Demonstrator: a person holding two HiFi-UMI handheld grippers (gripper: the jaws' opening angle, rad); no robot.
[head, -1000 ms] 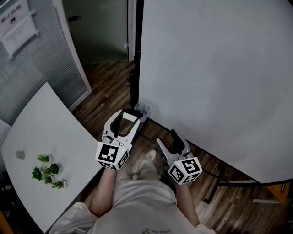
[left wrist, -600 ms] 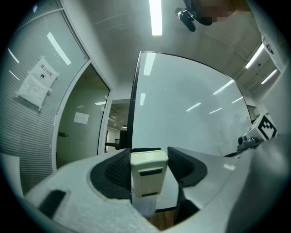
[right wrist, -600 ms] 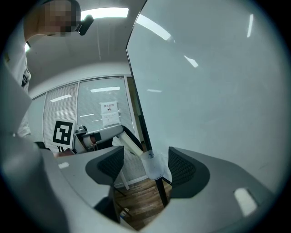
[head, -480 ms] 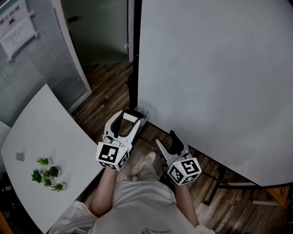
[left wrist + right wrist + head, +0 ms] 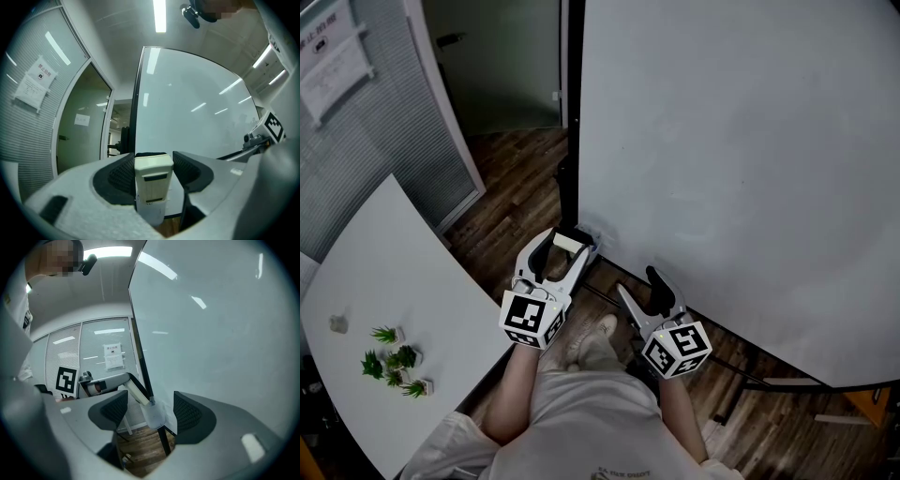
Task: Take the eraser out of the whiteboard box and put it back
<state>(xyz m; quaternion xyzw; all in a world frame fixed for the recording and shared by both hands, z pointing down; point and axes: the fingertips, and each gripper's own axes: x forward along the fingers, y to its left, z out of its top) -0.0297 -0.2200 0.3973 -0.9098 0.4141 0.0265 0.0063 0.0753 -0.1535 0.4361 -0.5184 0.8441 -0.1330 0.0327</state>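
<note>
A person stands looking down at two hand-held grippers. The left gripper (image 5: 572,238) has its jaws clamped on the eraser (image 5: 153,178), a cream block held across its two long sides, black felt edge facing away. The right gripper (image 5: 639,284) hangs beside it, jaws apart and empty.

The eraser is out of the box (image 5: 155,416), a small translucent holder at the lower left corner of the whiteboard (image 5: 741,159), just beyond the left jaws. A white desk (image 5: 384,272) with small plants (image 5: 394,361) lies to the left.

The eraser looks light and stiff, with a smooth plastic shell that may slip. The flat long sides seem the best place to hold it, leaving the end free to enter the box.

Since a second ago, both grippers have edged closer to the board, and the left jaws now cover more of the box. The grip is unchanged.
</note>
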